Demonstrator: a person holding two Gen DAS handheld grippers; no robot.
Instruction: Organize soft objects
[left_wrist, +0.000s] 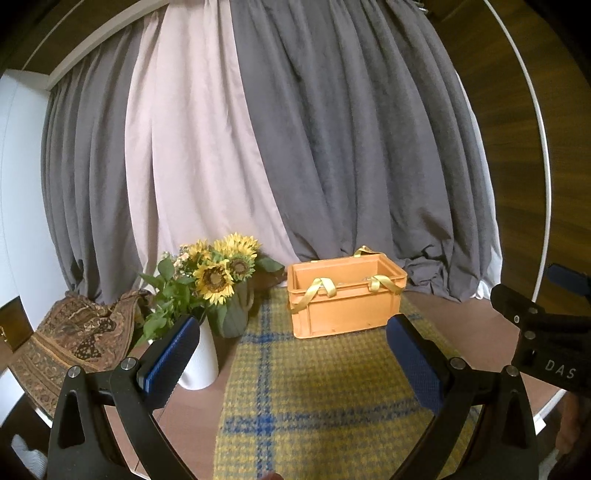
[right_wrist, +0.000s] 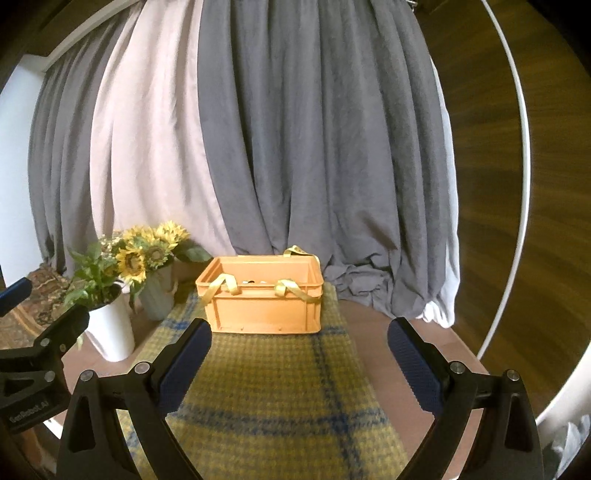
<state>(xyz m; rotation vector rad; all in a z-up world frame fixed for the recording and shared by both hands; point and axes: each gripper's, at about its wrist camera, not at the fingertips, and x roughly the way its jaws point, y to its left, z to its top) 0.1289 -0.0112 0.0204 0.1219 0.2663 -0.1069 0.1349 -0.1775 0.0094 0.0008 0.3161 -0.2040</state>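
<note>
Grey and pale curtains close off the back of a round brown table, and a yellow-and-blue plaid cloth runs down its middle from the near edge toward the far edge.

Nearest to me, both tools hang above the near end of that cloth. I read the left gripper as spread wide with nothing between its blue pads. The right gripper is likewise wide apart and empty, and its body also shows at the right margin of the left view.

Beyond them, the stretch of cloth before the crate carries nothing that I can see.

Further on, toward the far end of the cloth, stands the orange crate. Yellow straps drape over its near rim, and another loop shows at its far rim. I can glimpse something small and dark inside from the right view, but I cannot tell what it is, nor how full the crate is.

At the left side of the table stand a white vase and sunflowers, with a patterned cloth lying past the left edge.

My judgement: no loose soft object remains in view on the table, so the sorting looks either finished or close to it. The straps hanging over the rim may be what is left to tuck in.
</note>
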